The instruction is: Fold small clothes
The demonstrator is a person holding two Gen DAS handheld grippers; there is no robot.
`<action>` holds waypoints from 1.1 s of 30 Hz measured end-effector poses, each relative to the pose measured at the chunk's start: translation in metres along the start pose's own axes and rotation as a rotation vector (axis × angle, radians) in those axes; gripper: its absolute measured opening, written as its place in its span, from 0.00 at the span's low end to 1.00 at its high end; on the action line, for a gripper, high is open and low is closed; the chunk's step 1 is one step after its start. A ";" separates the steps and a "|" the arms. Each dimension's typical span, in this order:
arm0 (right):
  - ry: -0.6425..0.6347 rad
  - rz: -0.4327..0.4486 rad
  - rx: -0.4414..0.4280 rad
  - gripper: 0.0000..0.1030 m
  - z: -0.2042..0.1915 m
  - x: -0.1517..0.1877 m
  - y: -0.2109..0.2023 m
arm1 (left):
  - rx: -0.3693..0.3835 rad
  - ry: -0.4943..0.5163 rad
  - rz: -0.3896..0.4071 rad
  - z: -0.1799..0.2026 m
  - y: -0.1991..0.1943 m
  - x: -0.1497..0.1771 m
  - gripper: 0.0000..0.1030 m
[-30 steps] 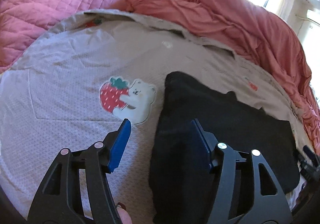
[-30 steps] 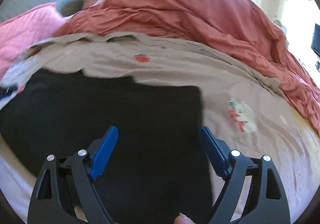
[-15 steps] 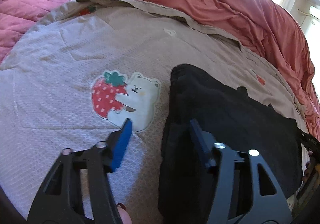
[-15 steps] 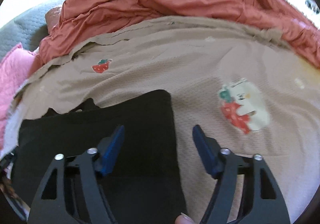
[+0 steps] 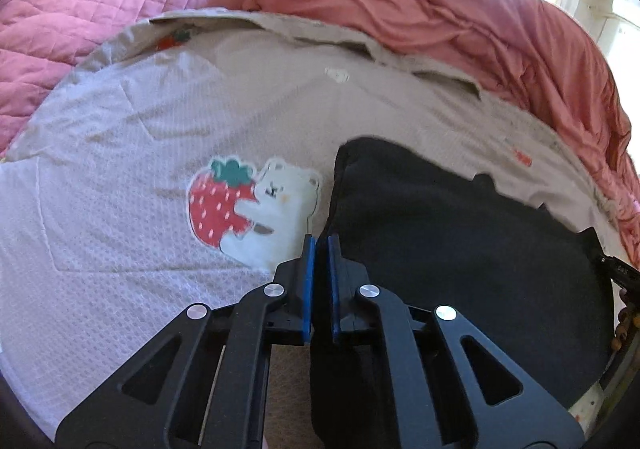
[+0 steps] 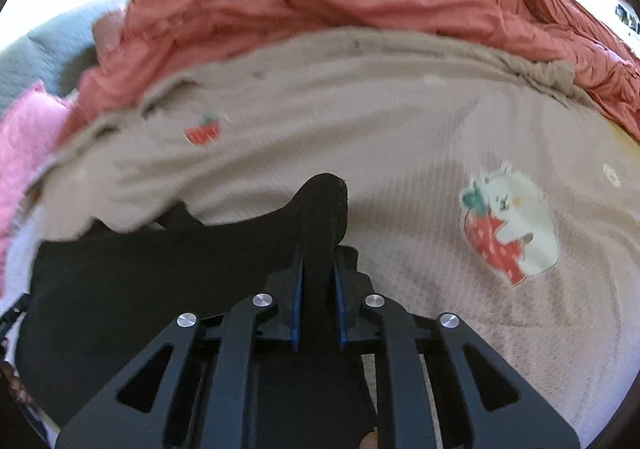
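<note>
A black garment (image 5: 460, 249) lies on a beige bed sheet (image 5: 260, 109). My left gripper (image 5: 320, 245) is shut on the garment's left edge, just right of a strawberry-and-bear patch (image 5: 252, 209). In the right wrist view the same black garment (image 6: 160, 281) spreads to the left. My right gripper (image 6: 318, 253) is shut on its right corner, and a fold of the cloth (image 6: 324, 201) sticks up between the blue pads.
A rumpled coral duvet (image 5: 460, 29) is heaped along the far side of the bed. A pink quilted pillow (image 5: 80, 9) lies at the far left. Another strawberry-and-bear patch (image 6: 508, 225) and a small strawberry print (image 6: 202, 131) mark the sheet.
Both grippers were open over the garment and have now closed on its edges. The right gripper has swung toward the garment's right corner, which now bunches up between the pads.
</note>
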State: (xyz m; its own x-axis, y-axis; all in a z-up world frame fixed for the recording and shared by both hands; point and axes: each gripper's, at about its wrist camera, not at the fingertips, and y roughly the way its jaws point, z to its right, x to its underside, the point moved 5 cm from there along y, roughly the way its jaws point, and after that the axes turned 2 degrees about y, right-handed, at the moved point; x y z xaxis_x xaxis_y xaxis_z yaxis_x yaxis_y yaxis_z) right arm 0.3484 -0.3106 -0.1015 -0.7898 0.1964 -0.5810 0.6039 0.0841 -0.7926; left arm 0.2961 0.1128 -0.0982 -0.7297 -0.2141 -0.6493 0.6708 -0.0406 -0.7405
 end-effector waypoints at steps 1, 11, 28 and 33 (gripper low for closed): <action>0.000 -0.005 0.016 0.14 0.001 0.002 0.004 | -0.004 0.005 0.000 0.000 -0.001 0.001 0.01; 0.070 0.032 0.043 0.56 0.014 0.004 -0.010 | -0.014 0.022 -0.010 0.001 -0.004 0.003 0.02; -0.114 0.138 -0.052 0.76 -0.041 0.044 -0.083 | -0.006 -0.028 0.021 -0.012 -0.033 0.000 0.02; -0.193 0.099 -0.098 0.77 -0.067 0.072 -0.094 | 0.031 0.017 0.067 0.012 -0.055 0.004 0.02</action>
State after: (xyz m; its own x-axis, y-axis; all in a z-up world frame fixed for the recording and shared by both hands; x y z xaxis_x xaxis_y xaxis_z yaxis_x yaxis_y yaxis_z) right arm 0.2418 -0.2390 -0.0571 -0.7262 0.0185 -0.6872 0.6796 0.1698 -0.7136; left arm 0.2578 0.1027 -0.0579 -0.6854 -0.2004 -0.7000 0.7215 -0.0569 -0.6901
